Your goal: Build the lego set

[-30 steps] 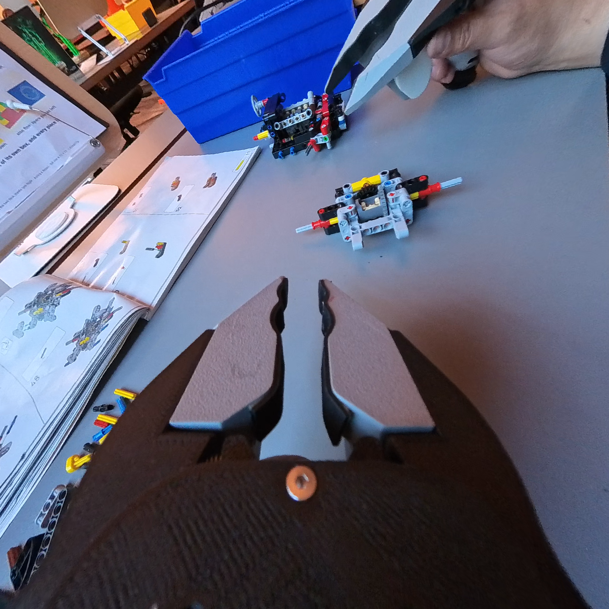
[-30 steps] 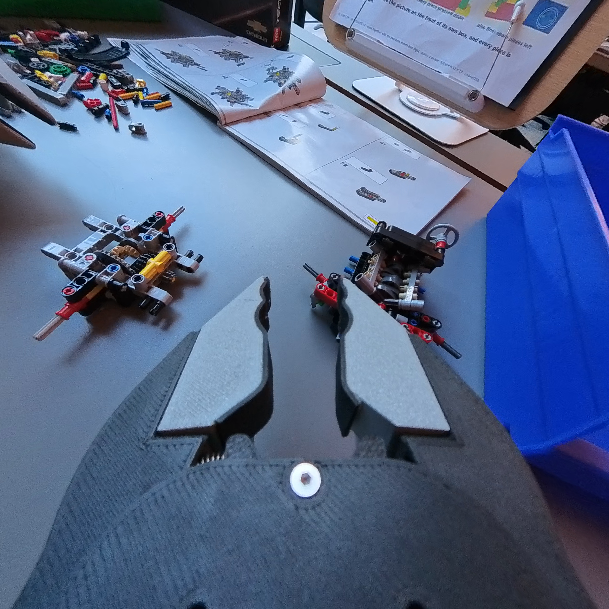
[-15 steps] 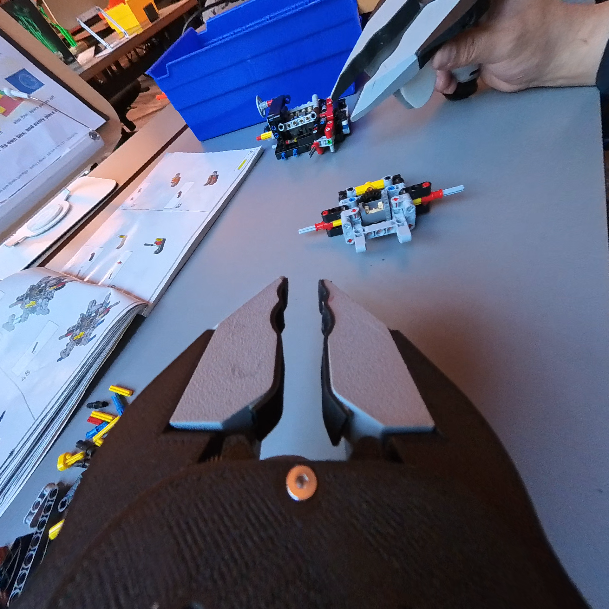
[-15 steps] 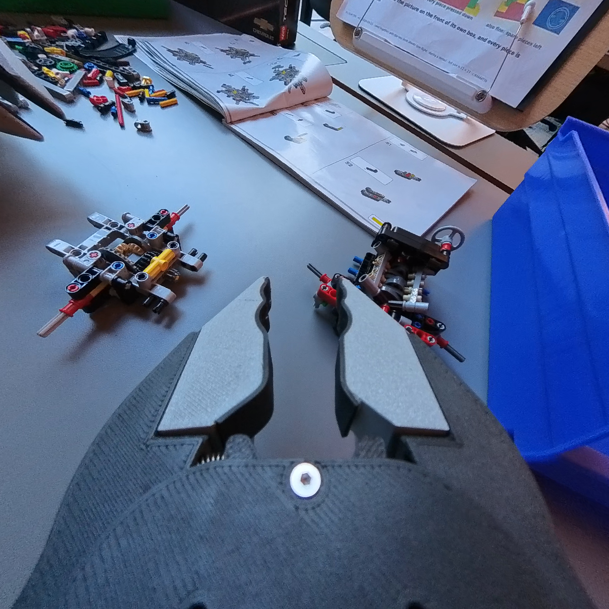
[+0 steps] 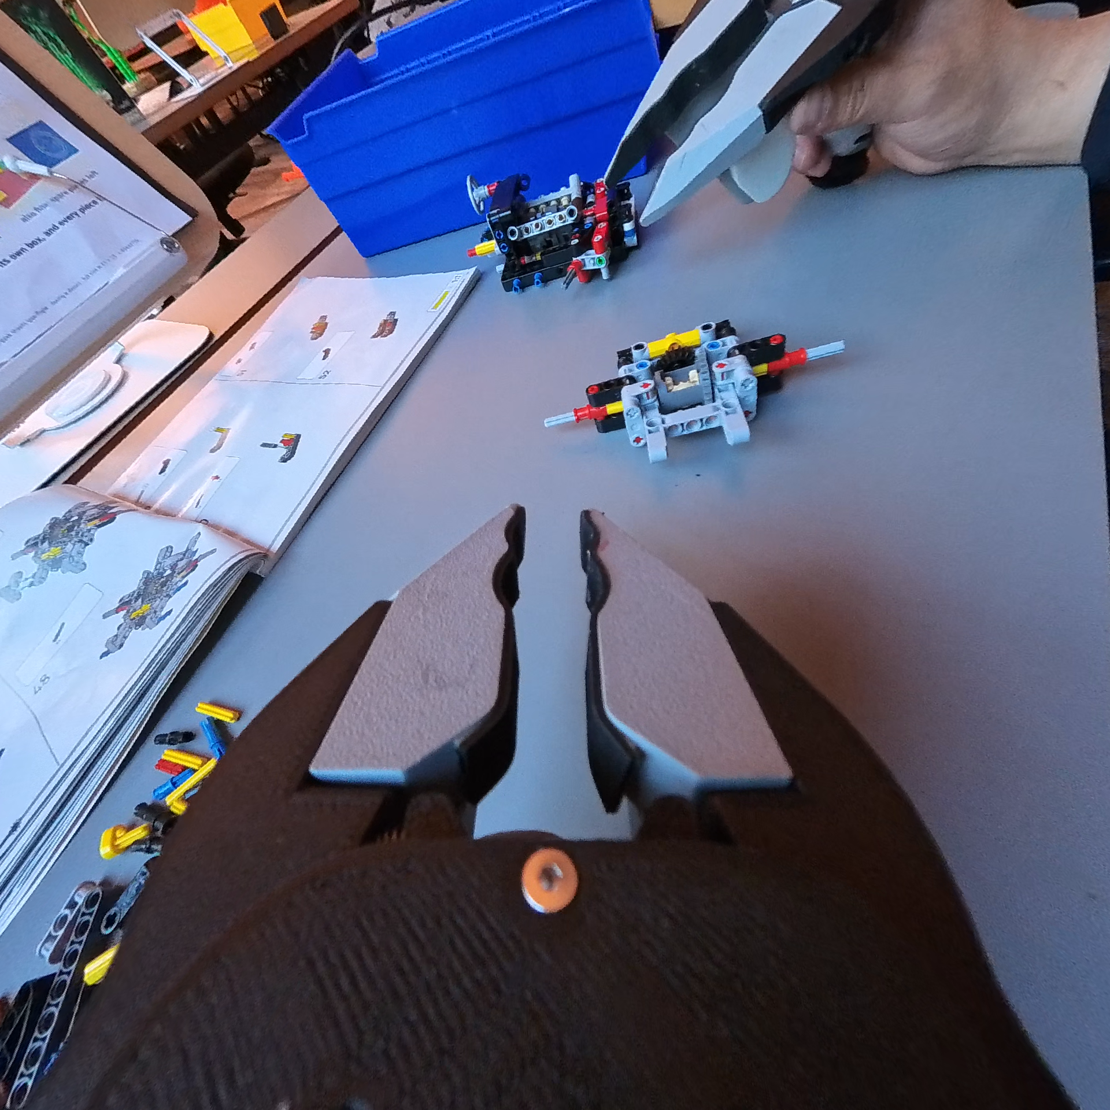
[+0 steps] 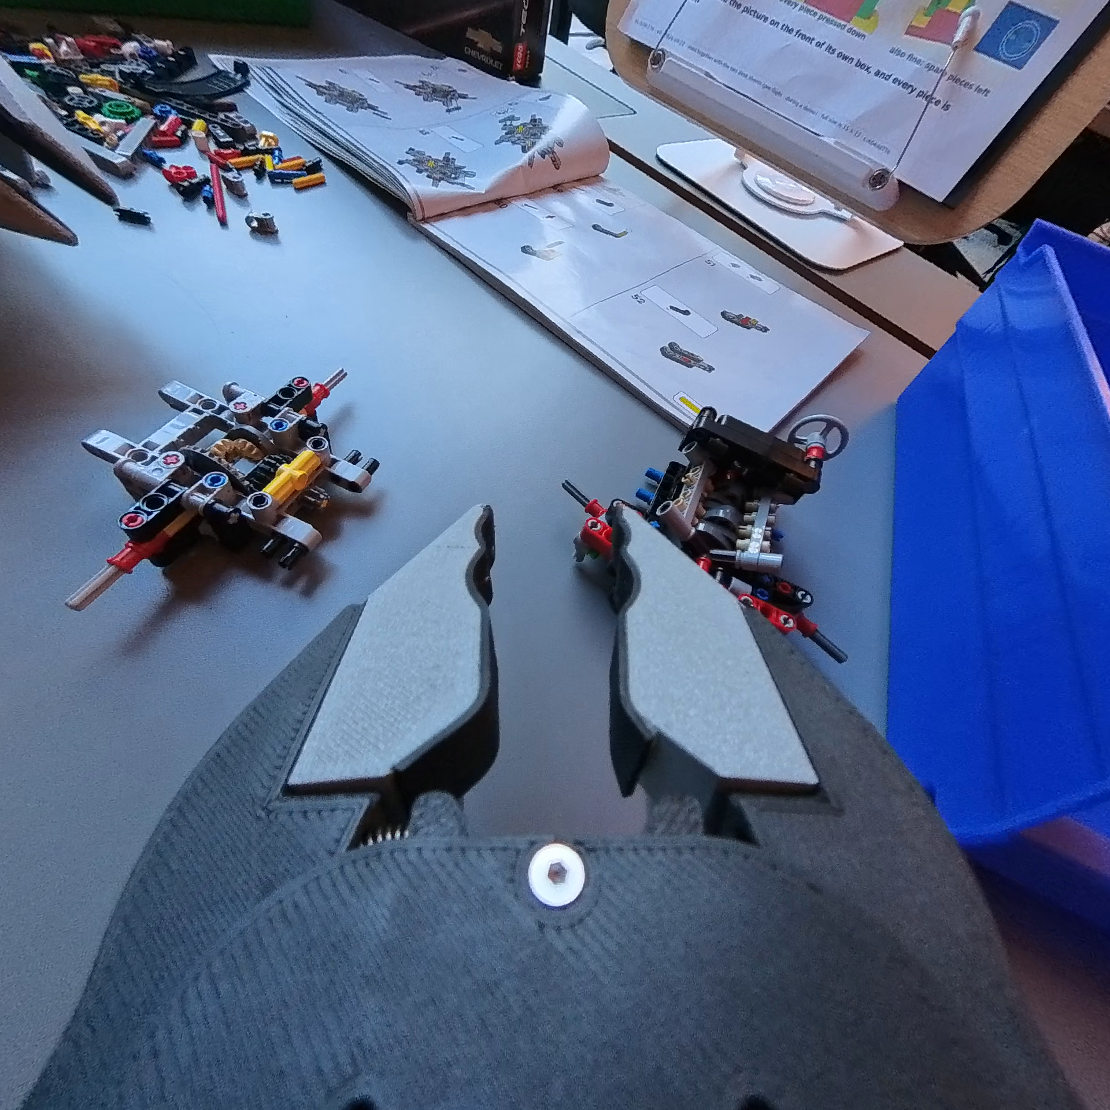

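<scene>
The grey table (image 5: 901, 600) fills both views and bears everything else. A blue bin (image 6: 1009, 540) stands just to the right of the right gripper's jaws; from the left gripper's view it sits far ahead. An open instruction booklet (image 5: 288, 420) lies to the left of the left gripper's jaws and ahead of the right gripper's jaws. Beyond the booklet a tilted board with a printed sheet (image 6: 841, 72) stands on a white base.

The left gripper (image 5: 551, 522) hovers over bare table, its jaws a narrow slit apart with only table showing between them. The right gripper (image 6: 552, 522), held by a hand (image 5: 961, 96), has its jaws wider apart and nothing between them.

A dark brick model with a small grey steering wheel (image 6: 739, 498) sits just right of the right gripper's jaws, its near end hidden behind the right finger (image 6: 679, 649), so contact cannot be told. A flat grey brick frame with red-tipped axles (image 5: 691, 390) lies ahead and right of the left gripper's jaws, and left of the right gripper's jaws. Loose small bricks (image 5: 180, 769) are scattered left of the left gripper's jaws.
</scene>
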`<state>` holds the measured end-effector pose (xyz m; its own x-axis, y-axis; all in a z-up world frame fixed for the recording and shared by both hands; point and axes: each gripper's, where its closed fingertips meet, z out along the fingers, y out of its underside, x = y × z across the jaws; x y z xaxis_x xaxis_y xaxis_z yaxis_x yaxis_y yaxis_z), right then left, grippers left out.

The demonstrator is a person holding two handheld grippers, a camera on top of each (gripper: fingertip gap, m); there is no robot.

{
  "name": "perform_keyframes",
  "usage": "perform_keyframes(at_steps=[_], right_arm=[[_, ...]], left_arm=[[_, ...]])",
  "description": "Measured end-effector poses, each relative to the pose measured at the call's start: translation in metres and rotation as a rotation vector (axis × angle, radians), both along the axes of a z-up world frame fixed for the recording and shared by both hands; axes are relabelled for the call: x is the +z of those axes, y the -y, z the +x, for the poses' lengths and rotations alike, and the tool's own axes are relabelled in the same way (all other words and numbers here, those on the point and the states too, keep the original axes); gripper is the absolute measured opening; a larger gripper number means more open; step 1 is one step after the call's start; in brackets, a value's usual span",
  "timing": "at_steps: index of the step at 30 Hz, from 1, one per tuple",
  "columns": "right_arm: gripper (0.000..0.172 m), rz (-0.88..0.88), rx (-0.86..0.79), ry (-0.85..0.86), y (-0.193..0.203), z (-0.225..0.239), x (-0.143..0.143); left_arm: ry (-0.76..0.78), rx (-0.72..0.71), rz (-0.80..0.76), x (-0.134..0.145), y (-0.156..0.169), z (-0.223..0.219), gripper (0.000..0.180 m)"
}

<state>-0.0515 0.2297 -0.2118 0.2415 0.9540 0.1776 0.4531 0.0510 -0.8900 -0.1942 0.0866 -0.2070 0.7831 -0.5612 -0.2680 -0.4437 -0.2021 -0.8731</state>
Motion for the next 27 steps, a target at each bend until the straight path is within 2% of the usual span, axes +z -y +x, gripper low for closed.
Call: perform_keyframes(at_steps=[8, 12, 20, 23, 27], right_arm=[[0.036, 0.038, -0.006, 0.020, 0.002, 0.001, -0.002], [0.042, 0.057, -0.003, 0.068, 0.003, -0.001, -0.008], [0.041, 0.049, 0.007, 0.080, 0.004, -0.002, -0.010], [0.039, 0.044, 0.020, 0.065, 0.006, -0.003, -0.008], [0.039, 0.043, 0.034, 0.071, 0.008, -0.004, -0.009]], left_arm=[[-0.046, 0.006, 0.029, -0.001, 0.001, 0.001, 0.015], [-0.068, 0.019, 0.033, -0.002, 0.000, 0.001, 0.018], [-0.045, 0.085, 0.047, 0.003, 0.004, -0.007, 0.022], [-0.014, 0.159, 0.004, 0.009, 0.014, -0.027, 0.021], [0.054, 0.281, -0.045, 0.041, 0.021, -0.079, 0.017]])
